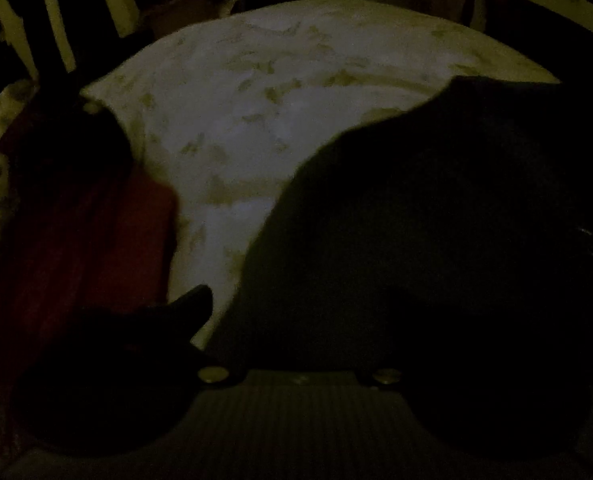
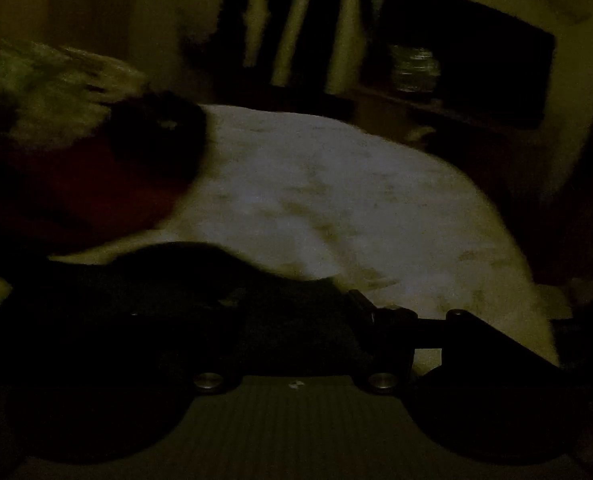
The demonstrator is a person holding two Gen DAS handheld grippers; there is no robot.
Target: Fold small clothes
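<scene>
The scene is very dark. A black garment [image 1: 436, 216] lies on the pale patterned bed cover [image 1: 256, 92] and fills the right half of the left wrist view. It hides my left gripper's right finger; the left finger [image 1: 184, 308] shows beside it. In the right wrist view the same black garment [image 2: 168, 280] lies low across the front, over the pale cover [image 2: 336, 200]. My right gripper's right finger [image 2: 396, 328] shows at its edge; the left finger is lost in the dark. A red cloth [image 1: 96, 232] lies to the left and also shows in the right wrist view [image 2: 88, 184].
A dark item [image 2: 160, 136] sits on the red cloth. A patterned pillow or bedding [image 2: 56, 80] lies at the far left. A dark shelf unit [image 2: 456, 52] with a jar stands behind the bed. The bed's far edge [image 1: 336, 4] meets dark furniture.
</scene>
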